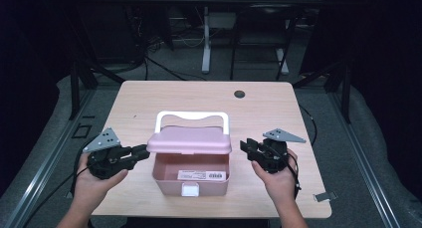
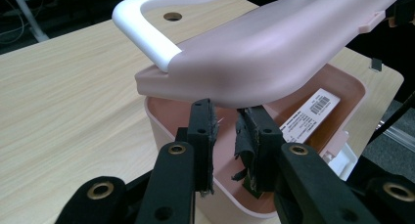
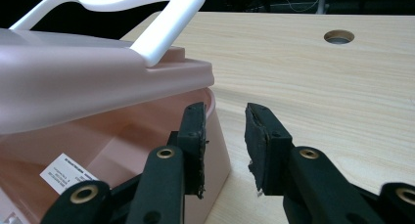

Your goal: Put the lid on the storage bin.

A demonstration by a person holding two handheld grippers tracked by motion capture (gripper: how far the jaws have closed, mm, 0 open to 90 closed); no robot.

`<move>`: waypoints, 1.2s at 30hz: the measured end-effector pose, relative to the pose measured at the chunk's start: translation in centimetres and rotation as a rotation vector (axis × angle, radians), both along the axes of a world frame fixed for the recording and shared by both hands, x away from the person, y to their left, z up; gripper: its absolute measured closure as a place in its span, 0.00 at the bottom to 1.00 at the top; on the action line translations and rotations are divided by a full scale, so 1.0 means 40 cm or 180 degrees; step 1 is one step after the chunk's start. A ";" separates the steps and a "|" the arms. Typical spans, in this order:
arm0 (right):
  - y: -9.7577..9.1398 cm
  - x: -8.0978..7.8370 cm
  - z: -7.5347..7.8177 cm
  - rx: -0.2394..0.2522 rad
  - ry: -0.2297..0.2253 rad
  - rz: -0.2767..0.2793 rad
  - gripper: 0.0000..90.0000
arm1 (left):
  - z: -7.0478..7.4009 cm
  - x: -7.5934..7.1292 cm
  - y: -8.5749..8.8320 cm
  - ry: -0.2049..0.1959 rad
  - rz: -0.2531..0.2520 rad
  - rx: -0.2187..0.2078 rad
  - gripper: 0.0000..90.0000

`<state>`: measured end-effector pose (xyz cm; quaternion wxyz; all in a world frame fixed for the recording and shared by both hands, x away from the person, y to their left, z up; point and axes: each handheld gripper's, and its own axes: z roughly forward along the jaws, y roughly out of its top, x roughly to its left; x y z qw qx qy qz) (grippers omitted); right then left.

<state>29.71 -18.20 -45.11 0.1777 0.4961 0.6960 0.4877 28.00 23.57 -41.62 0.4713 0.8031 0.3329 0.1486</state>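
Note:
A pink box (image 1: 168, 182) stands near the table's front middle, with a white label (image 1: 201, 175) lying inside. Its pink lid (image 1: 189, 140) with a white handle (image 1: 191, 116) sits raised and tilted above the rim. My left gripper (image 1: 144, 151) reaches in from the left. In the left gripper view its jaws (image 2: 227, 121) stand apart right under the lid's (image 2: 264, 53) edge, over the box rim (image 2: 161, 106), pinching nothing. My right gripper (image 1: 245, 147) is open a little to the right of the box. In the right gripper view its jaws (image 3: 222, 114) stand beside the box wall (image 3: 218, 145).
The wooden table (image 1: 149, 98) has a round cable hole (image 1: 240, 94) at the back right. A small metal clip (image 1: 324, 196) lies at its front right edge. A white latch (image 1: 190, 189) sits on the box front. Desk legs and cables stand on the floor beyond.

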 end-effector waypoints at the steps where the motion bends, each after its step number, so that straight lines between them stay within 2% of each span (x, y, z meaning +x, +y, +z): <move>1: 0.000 0.000 0.000 0.0003 0.0003 -0.0003 0.77 | -0.001 -0.001 0.000 -0.0003 0.0003 0.0002 0.84; 14: -0.006 0.002 -0.005 0.0016 0.0014 -0.0038 0.76 | -0.019 -0.020 0.000 0.0009 -0.0006 0.0042 0.84; 26: -0.011 0.005 -0.014 0.0010 0.0027 -0.0068 0.76 | -0.037 -0.032 -0.001 0.0015 0.0013 0.0033 0.84; 34: -0.017 0.010 -0.023 0.0043 0.0067 -0.0085 0.76 | -0.059 -0.040 0.002 0.0073 0.0011 0.0012 0.85; 36: -0.017 0.010 -0.025 0.0049 0.0071 -0.0095 0.76 | -0.064 -0.041 0.003 0.0051 0.0004 0.0018 0.85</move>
